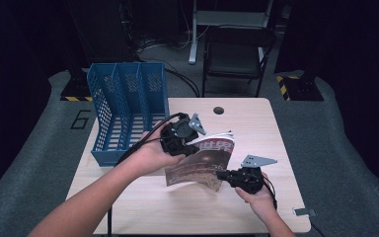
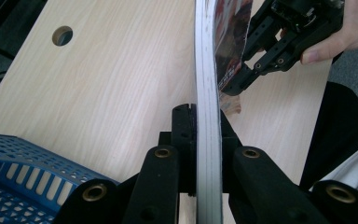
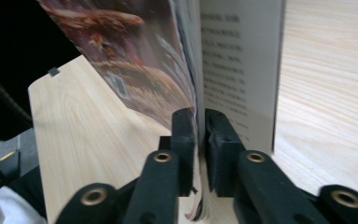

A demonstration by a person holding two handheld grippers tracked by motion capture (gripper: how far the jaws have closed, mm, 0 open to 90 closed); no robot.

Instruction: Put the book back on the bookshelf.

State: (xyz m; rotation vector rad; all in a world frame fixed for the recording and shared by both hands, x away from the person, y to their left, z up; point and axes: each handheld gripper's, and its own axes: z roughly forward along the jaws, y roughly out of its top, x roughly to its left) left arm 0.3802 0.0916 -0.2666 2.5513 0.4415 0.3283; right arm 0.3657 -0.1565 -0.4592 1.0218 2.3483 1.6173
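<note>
Forearms come in from the bottom of the high view, and both hands are on the same job. Nearest the person, the right gripper (image 1: pixel 222 174) sits at the lower right corner of the magazine (image 1: pixel 202 160). In the right gripper view its jaws stand nearly together with the front pages slipped between them; a thin gap shows beside the paper, so whether the pads really press cannot be told from here. The cover bows away to one side and a page of printed text hangs to the other.

A little farther in, the left gripper (image 1: pixel 190 146) has the magazine by its upper left edge. The left gripper view looks straight along the page block, and there the jaws are clamped hard on the whole thickness, paper tight against both pads (image 2: pixel 185 135).

So the magazine is up off the table (image 1: pixel 256 123), tilted, cover toward the person, held between the two hands above the middle of the wooden top.

Beyond it, at the far left corner of the table, lies the blue file rack (image 1: pixel 126 108), its slots facing up. Past the table edge, a dark folding chair (image 1: pixel 237 54) stands on the grey floor.
</note>
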